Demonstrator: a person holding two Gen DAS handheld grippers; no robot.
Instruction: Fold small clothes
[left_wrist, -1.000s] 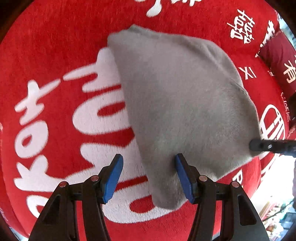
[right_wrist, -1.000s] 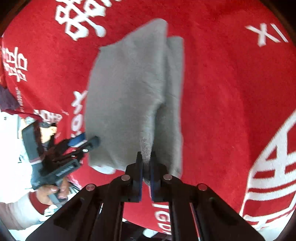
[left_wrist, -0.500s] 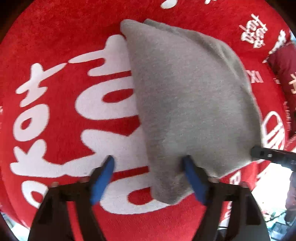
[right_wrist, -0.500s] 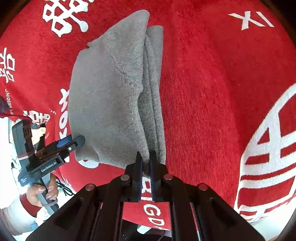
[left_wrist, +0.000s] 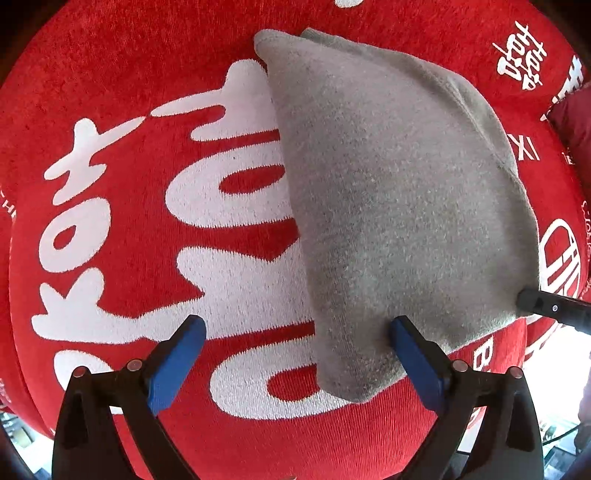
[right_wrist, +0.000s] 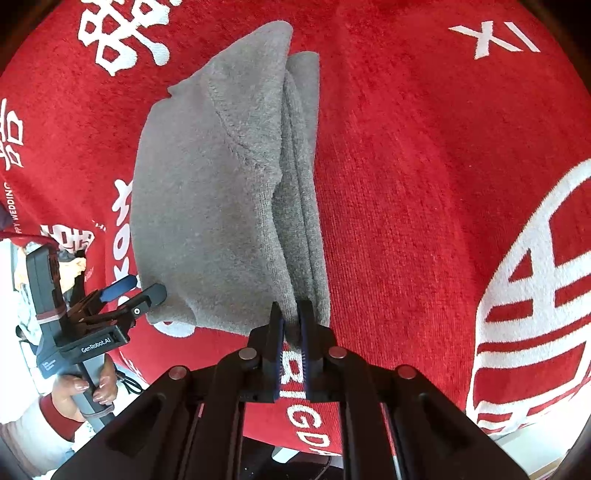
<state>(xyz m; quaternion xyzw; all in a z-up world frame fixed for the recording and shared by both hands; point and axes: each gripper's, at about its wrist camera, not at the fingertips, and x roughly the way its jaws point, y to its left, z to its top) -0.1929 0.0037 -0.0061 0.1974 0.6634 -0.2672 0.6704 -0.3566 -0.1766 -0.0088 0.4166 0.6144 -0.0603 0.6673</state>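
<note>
A small grey knit garment (left_wrist: 399, 206) lies folded on a red cloth with white characters (left_wrist: 147, 236). My left gripper (left_wrist: 295, 332) is open, its blue pads astride the garment's near left corner, holding nothing. In the right wrist view the garment (right_wrist: 221, 192) shows stacked layers along its right side. My right gripper (right_wrist: 291, 314) is shut on the garment's near right corner. The left gripper (right_wrist: 135, 290) shows open at that view's lower left. The right gripper's tip (left_wrist: 532, 302) shows at the garment's right corner in the left wrist view.
The red cloth (right_wrist: 424, 184) covers the whole work surface. A dark red cushion (left_wrist: 576, 122) lies at the far right. The cloth's near edge drops off just behind both grippers. The person's hand (right_wrist: 92, 387) holds the left gripper's handle.
The garment's right side has come down flatter onto the cloth while the right gripper keeps its grip. The left gripper stays open and has shifted slightly nearer the corner.
</note>
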